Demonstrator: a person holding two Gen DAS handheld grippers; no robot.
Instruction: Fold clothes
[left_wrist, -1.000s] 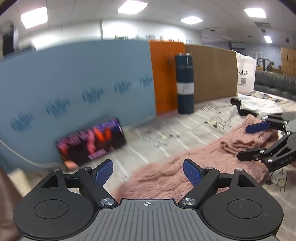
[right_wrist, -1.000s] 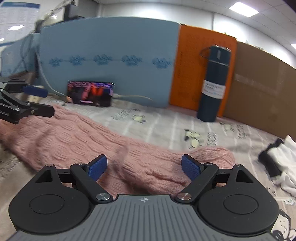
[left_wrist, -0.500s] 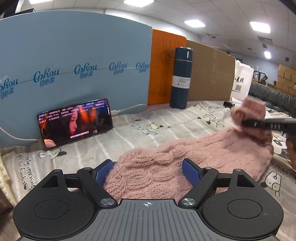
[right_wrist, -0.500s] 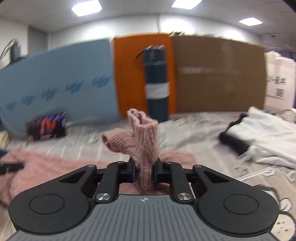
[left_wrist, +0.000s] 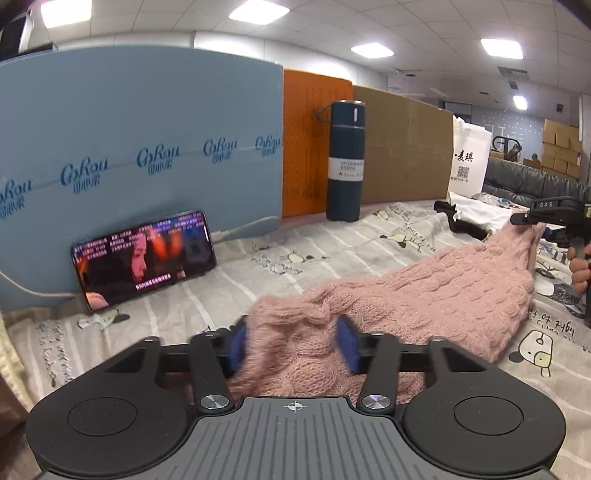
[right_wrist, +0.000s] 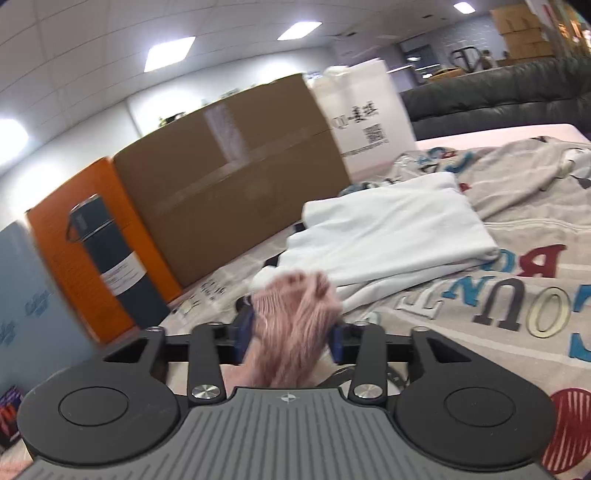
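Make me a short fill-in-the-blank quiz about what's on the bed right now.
1. Both grippers have the ____ knitted sweater between their fingers.
2. The phone leans against the ____ board.
3. The dark flask stands in front of the ____ panel.
4. Beyond the right gripper lies a folded ____ garment.

Missing words: pink; blue; orange; white
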